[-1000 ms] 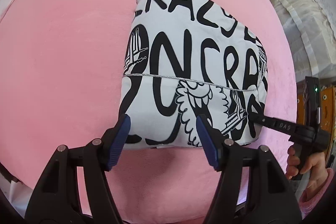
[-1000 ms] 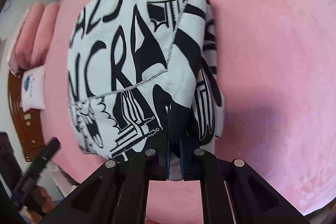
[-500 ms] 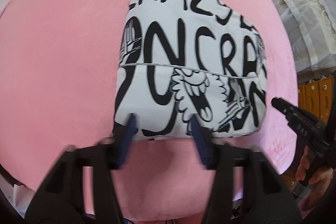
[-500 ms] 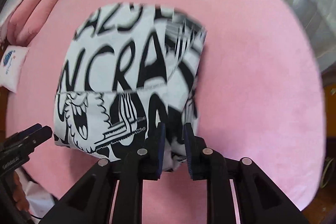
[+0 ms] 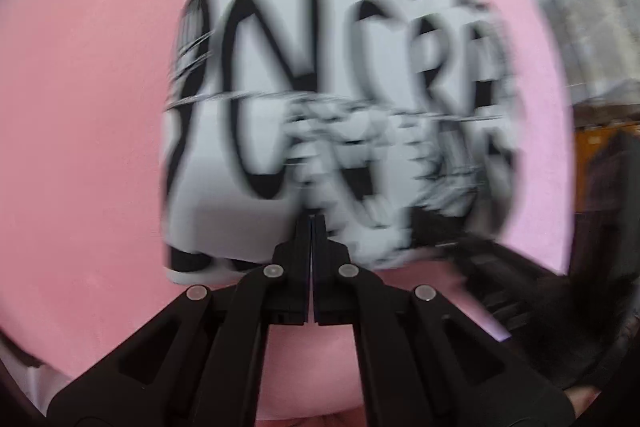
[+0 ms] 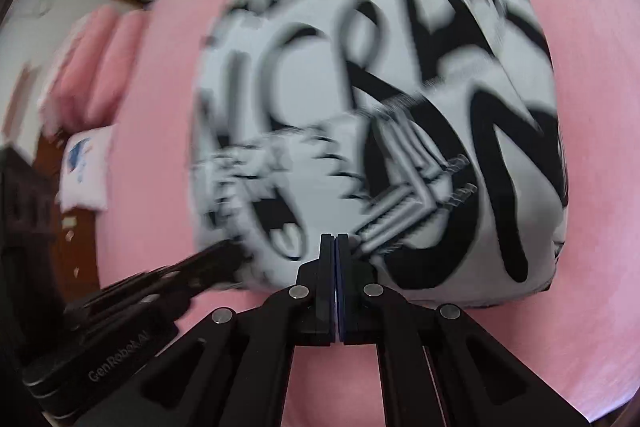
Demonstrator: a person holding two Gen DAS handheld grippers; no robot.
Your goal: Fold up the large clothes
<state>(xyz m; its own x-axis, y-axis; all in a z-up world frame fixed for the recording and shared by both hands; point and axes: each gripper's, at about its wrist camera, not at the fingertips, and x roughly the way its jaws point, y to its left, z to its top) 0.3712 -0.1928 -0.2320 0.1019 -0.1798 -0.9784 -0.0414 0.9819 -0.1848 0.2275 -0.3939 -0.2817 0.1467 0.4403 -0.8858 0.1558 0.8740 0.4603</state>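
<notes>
A white garment with bold black lettering (image 5: 320, 99) lies folded into a compact rectangle on a pink bed cover (image 5: 80, 107). Both views are motion-blurred. My left gripper (image 5: 311, 223) is shut with its tips over the garment's near edge; no cloth shows between the fingers. My right gripper (image 6: 335, 241) is also shut, tips at the near edge of the garment (image 6: 380, 107), with no cloth seen between them. The left gripper also shows in the right wrist view (image 6: 224, 255), at the garment's lower left corner.
Pink pillows (image 6: 100, 67) and a small white pillow (image 6: 86, 171) lie at the bed's head, beside dark wooden furniture (image 6: 24, 227). A white lacy cloth (image 5: 560, 7) and orange-brown furniture (image 5: 600, 147) stand past the bed's right side.
My left gripper has closed from wide open. My right gripper let go of the garment's corner, then shut again empty. Both have swung in close to the garment's near edge.
</notes>
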